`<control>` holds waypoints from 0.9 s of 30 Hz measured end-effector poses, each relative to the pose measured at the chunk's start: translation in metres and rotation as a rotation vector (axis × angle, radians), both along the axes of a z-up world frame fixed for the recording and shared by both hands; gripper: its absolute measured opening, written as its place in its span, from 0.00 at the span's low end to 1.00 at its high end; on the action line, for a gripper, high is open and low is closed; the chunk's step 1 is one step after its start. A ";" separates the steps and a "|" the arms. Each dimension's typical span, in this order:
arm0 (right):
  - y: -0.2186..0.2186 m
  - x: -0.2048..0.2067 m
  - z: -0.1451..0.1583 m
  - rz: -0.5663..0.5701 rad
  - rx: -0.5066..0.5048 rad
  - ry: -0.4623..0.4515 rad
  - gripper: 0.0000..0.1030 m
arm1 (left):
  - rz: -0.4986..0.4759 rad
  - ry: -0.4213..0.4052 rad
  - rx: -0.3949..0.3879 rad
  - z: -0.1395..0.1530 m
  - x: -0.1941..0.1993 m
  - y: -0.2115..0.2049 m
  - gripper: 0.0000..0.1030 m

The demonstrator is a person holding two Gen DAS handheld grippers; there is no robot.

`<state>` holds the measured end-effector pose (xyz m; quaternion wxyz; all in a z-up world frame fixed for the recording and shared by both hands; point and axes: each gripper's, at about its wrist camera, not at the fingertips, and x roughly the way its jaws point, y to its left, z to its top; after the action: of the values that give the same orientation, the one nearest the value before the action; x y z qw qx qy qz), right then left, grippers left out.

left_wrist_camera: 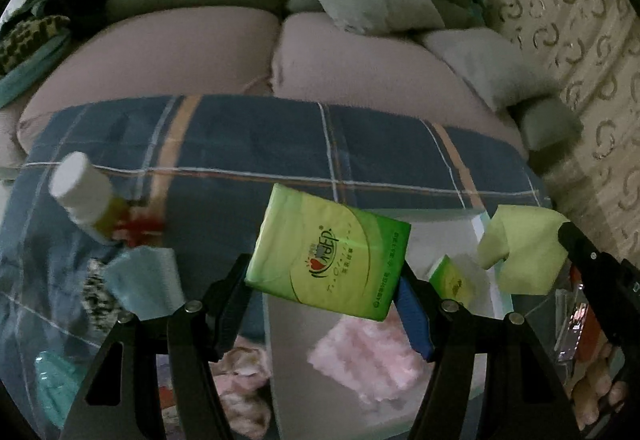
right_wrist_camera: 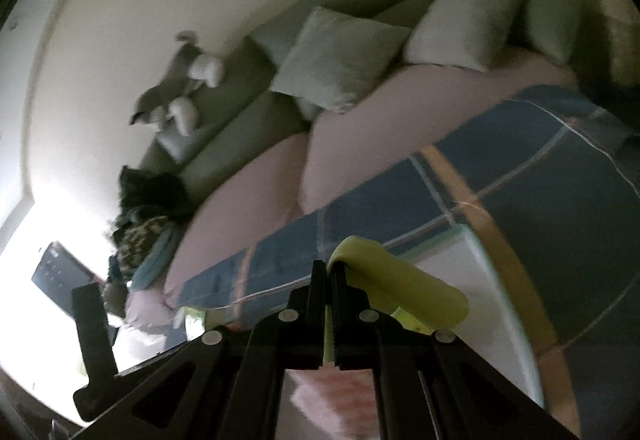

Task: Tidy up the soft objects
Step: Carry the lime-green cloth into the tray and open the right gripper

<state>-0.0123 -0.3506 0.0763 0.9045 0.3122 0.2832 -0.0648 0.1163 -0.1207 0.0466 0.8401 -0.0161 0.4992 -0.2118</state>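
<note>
Blue plaid bedspread (left_wrist_camera: pixel 280 144) below: left gripper (left_wrist_camera: pixel 324 272) pinches green plastic tissue packet (left_wrist_camera: pixel 326 252), right gripper (right_wrist_camera: pixel 329 276) pinches yellow-green cloth (right_wrist_camera: pixel 400 288); next, drop both into white bin (left_wrist_camera: pixel 292 360).

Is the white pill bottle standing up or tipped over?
Tipped. The white pill bottle lies slanted on the plaid cloth, cap pointing up-left.

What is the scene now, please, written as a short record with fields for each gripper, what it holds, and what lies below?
left gripper: closed on a green tissue pack
right gripper: shut on a yellow-green cloth
white bin: below both grippers, holds a pink fluffy cloth and a second green pack
plaid cover: under the bin
white-capped bottle: lies tilted on the cover, left of the bin
sofa: behind, with grey cushions
</note>
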 end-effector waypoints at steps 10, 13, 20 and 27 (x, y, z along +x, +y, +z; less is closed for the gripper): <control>-0.023 0.033 -0.060 -0.061 0.029 0.189 0.02 | -0.036 0.110 0.072 -0.056 0.019 -0.025 0.67; -0.021 0.039 -0.069 -0.068 0.024 0.233 0.02 | -0.045 0.133 0.080 -0.065 0.019 -0.028 0.67; -0.015 0.046 -0.082 -0.072 -0.048 0.354 0.06 | -0.057 0.154 0.108 -0.078 0.016 -0.034 0.67; -0.009 0.045 -0.078 -0.082 -0.105 0.395 0.06 | -0.069 0.130 0.122 -0.074 0.016 -0.038 0.74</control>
<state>0.0329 -0.3592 -0.0021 0.8430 0.2573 0.4383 -0.1762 0.1322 -0.1583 -0.0272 0.7976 0.0387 0.5648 -0.2082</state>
